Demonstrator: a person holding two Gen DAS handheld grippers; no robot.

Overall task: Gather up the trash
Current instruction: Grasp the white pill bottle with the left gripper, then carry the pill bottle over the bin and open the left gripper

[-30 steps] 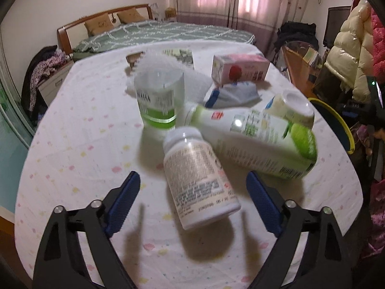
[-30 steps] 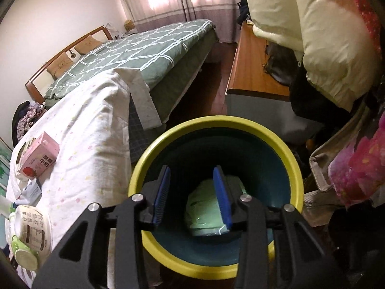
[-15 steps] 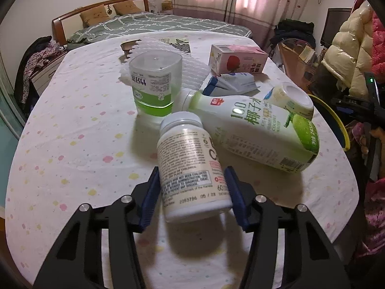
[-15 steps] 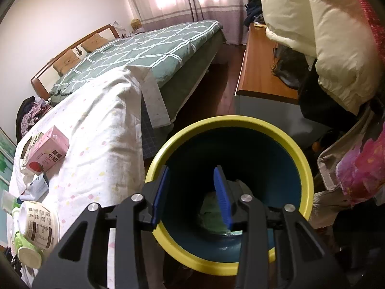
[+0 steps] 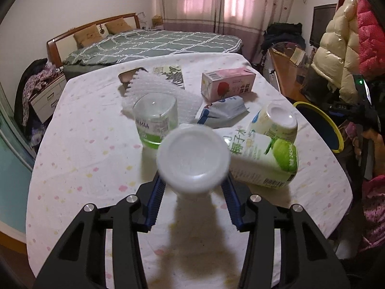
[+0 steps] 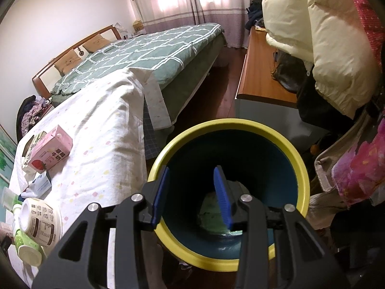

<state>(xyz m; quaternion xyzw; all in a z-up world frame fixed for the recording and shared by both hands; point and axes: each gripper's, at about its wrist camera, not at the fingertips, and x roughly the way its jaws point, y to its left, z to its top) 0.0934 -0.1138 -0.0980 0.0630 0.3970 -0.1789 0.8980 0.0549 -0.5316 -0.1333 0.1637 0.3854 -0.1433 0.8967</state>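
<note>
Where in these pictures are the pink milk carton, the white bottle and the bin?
pink milk carton (image 5: pixel 228 84), left wrist view, front face
white bottle (image 5: pixel 192 159), left wrist view, cap
bin (image 6: pixel 231 122), right wrist view, yellow rim

Two bottles, two cups, one pink carton, one pouch on the counter, one bin beside the counter

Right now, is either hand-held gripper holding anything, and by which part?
The left hand-held gripper clamps the white pill bottle by its body, cap toward the camera. The right hand-held gripper holds nothing, poised over the yellow-rimmed bin.
</note>
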